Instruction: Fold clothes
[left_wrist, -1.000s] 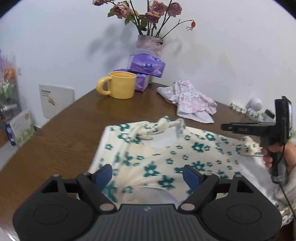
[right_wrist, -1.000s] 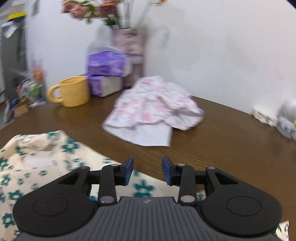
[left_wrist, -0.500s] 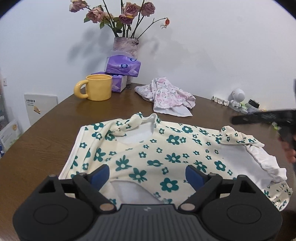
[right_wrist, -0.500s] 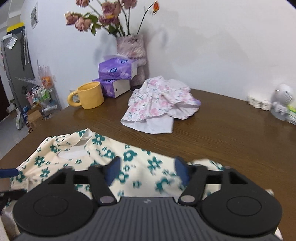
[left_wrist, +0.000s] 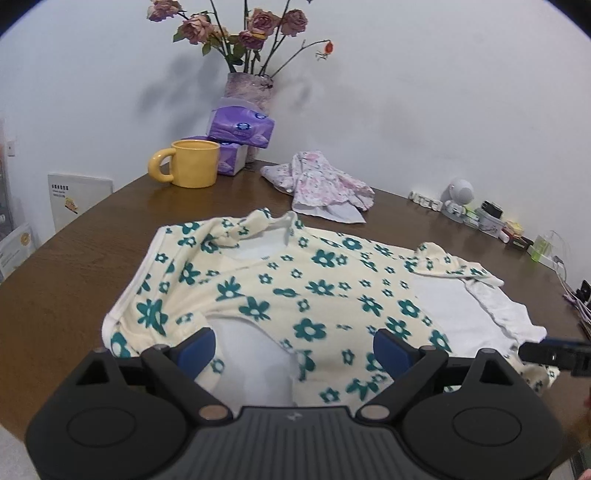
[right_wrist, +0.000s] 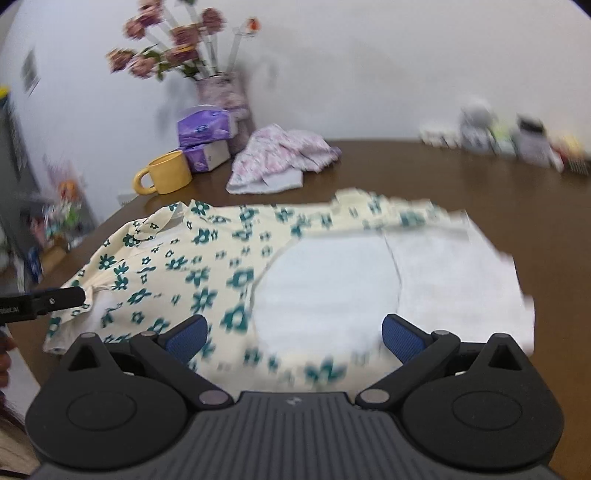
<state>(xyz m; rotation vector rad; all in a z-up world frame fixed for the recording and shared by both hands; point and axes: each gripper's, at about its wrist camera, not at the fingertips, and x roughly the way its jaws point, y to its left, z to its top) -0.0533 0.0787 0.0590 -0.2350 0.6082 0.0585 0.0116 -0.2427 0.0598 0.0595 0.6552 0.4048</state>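
A cream garment with teal flowers (left_wrist: 295, 291) is shown spread flat on the brown table (left_wrist: 92, 251), its white lining partly exposed. The left gripper (left_wrist: 293, 349) and right gripper (right_wrist: 293, 334) are held wide open above its near edge, nothing being gripped.

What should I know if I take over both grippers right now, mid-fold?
Left gripper: open, empty, over the near edge of the green-flowered garment.
Right gripper: open, empty, over the garment's white lining side.
The garment lies spread on the wooden table, partly turned back so the white inside shows, collar bunched.
Pink floral garment sits crumpled farther back, near the yellow mug.
Done: garment laid out.
Left: a tidy fold of this one, then the pink one.
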